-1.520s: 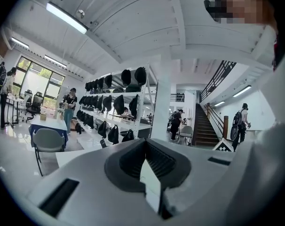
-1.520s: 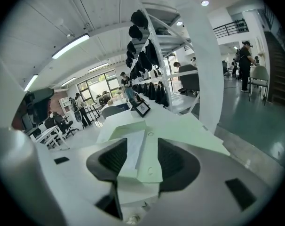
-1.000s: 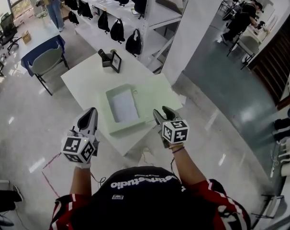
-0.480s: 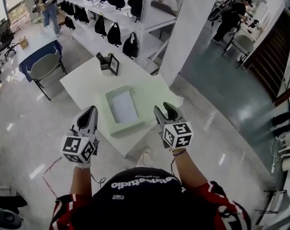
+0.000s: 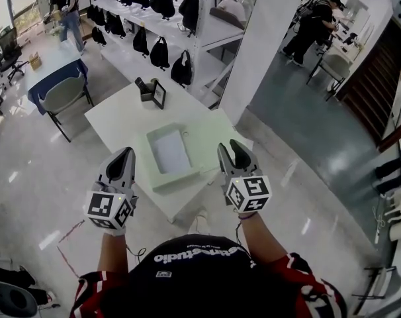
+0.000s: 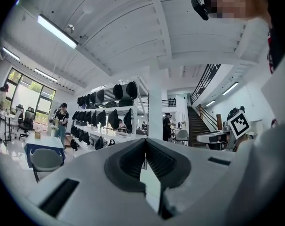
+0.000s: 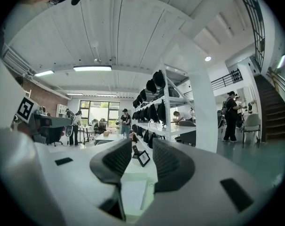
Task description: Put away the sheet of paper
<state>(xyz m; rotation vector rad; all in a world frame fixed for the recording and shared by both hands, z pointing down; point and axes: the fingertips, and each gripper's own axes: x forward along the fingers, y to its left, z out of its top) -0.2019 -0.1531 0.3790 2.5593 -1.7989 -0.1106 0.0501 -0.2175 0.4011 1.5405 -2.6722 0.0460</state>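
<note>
A white sheet of paper (image 5: 171, 150) lies flat in a shallow pale green tray (image 5: 162, 177), whose green flap (image 5: 217, 134) lies open to the right, on a white table (image 5: 121, 111). Both grippers hover near the table's near edge, well above it and pointing level. My left gripper (image 5: 124, 153) is left of the tray, its jaws meeting at the tips (image 6: 145, 141) with nothing held. Right of the tray, my right gripper (image 5: 231, 148) has a gap between its jaws (image 7: 141, 145). They have just been closing, with nothing between them. The paper (image 7: 133, 192) shows below them.
A small picture frame (image 5: 159, 95) and a black holder (image 5: 145, 88) stand at the table's far corner. Behind are white shelves with black backpacks (image 5: 161, 52), a white pillar (image 5: 263, 38), a chair (image 5: 65, 91) and a blue-covered table (image 5: 51, 65). People stand farther off.
Both grippers have lifted higher above the table, the right one more. The right gripper's jaws have narrowed. Paper and tray have not moved.
</note>
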